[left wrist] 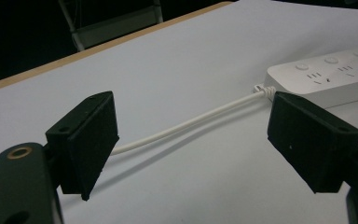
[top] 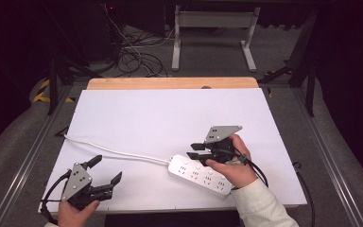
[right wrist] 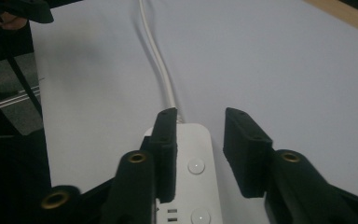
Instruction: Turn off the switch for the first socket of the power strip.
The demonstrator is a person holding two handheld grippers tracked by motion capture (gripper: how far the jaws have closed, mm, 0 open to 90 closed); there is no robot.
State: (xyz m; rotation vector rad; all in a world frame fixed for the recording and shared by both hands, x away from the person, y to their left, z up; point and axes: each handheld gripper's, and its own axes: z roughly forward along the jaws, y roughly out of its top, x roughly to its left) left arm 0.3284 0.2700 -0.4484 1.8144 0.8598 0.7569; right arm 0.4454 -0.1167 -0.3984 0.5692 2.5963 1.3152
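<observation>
No writing reads on the white strip (top: 199, 174) lying lower centre on the white table (top: 170, 123), right gripper (top: 197, 150) part-open above it, left gripper (top: 107, 170) wide at lower left, dark room behind.

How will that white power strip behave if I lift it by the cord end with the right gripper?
The power strip looks like a rigid plastic bar, so it should lift without bending, though its far end may sag or swing. Its smooth casing could slip between the right gripper's jaws. The white cord looks floppy and will probably drag across the table.
</observation>
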